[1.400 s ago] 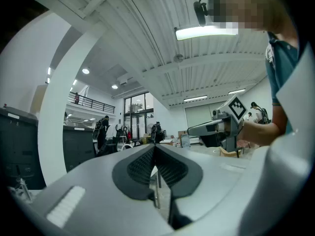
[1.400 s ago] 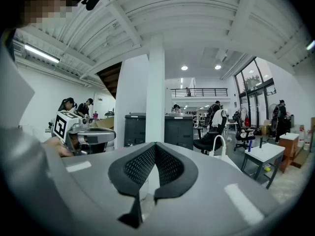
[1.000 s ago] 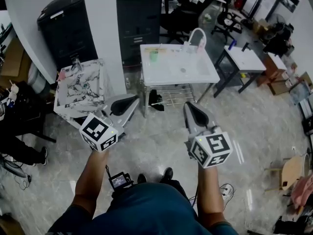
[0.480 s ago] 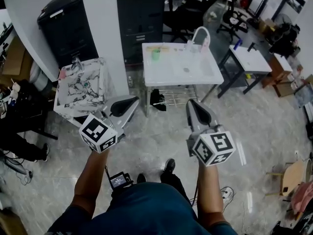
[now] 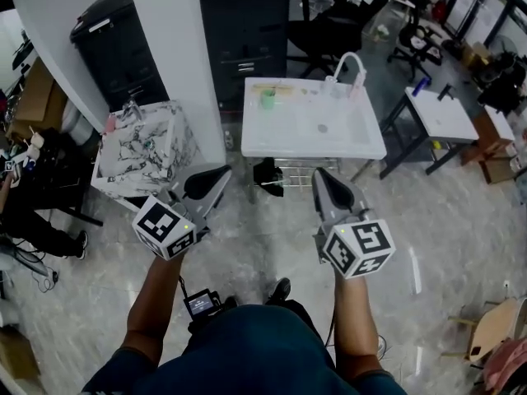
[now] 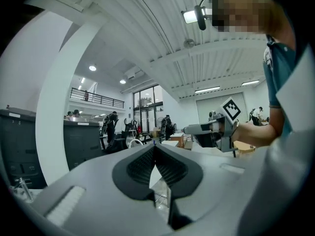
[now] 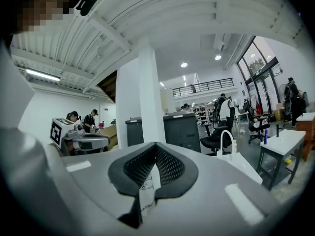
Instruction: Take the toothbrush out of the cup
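Workshop floor, pale marbled tile (image 5: 255, 245), and you're standing well back from the white sink unit (image 5: 346, 142) with its curved faucet (image 5: 352, 62). The green cup (image 5: 268, 98) sits on the unit's back-left corner, upright as far as I can tell. The toothbrush itself is too small to make out from here, so I'm assuming it's in that cup.

The left gripper (image 5: 216, 176) is pressed together with nothing in it. Its own view shows the ribbed pads (image 6: 170, 168) meeting at the tips. The right gripper (image 5: 323, 183) is the same, with its pads (image 7: 168, 167) closed and empty. Both hang over bare floor, pointed toward the sink and nowhere near the cup.

Handling, my read:
- The brush should be light, with a stiff, thin, smooth plastic handle. It will want to swivel in a two-point pinch, so clamp square across the handle.
- Take hold on the exposed shaft just above the cup rim. Avoid the bristle end, which is soft and gives a poor grip. I can't tell which end is up.
- The cup looks like light plastic and will likely tip or ride up with the brush. Pin its wall with the other gripper.
- Pull along the brush's own lean, not sideways.

Spread the jaws before you reach in.
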Demonstrator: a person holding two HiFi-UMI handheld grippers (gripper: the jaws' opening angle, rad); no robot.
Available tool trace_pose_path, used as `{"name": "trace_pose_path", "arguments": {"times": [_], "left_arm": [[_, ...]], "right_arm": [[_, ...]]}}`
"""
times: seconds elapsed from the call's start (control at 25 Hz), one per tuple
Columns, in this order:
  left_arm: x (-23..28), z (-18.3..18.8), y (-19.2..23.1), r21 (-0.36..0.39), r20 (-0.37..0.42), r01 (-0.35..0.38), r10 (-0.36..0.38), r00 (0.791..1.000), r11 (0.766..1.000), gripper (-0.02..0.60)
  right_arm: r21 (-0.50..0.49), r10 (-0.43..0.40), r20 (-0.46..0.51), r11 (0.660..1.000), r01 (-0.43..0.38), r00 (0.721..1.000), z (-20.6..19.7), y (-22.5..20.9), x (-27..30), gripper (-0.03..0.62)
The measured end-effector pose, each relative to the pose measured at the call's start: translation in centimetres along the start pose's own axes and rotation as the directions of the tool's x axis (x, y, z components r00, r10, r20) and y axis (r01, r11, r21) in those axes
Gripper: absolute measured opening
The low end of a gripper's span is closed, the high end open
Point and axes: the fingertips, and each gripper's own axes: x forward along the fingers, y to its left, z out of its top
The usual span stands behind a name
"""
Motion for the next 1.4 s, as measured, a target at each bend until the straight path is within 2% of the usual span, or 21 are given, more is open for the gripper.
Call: {"name": "trace_pose_path", "arguments": {"times": [0.32,0.64,1.0,1.4], "left_arm": [[5.4,-0.2,0.6,0.015,-0.035,-0.096,0.096,0.995,0.995,-0.002],[9.8,-0.5,0.4,0.018,-0.059,-0.137,0.138,0.989,0.990,-0.002],[14.9,-1.4,2.4,0.013,-0.064,-0.088,0.089,0.994,0.996,-0.002],[21.3,-2.1,9.4,-0.013,-0.019,0.014,-0.015,1.000,1.000,-0.002]], "right_arm": [[0.016,0.090,-0.007,0.996,-0.090,0.996,0.3,-6.3,2.4,0.009],[0.031,0.135,-0.008,0.990,-0.134,0.991,0.2,-11.2,3.6,0.010],[0.069,0.079,-0.020,0.995,-0.077,0.997,-1.0,-15.5,5.2,0.010],[0.055,-0.026,-0.053,0.998,0.029,0.998,-0.8,-18.7,10.7,0.009]]}}
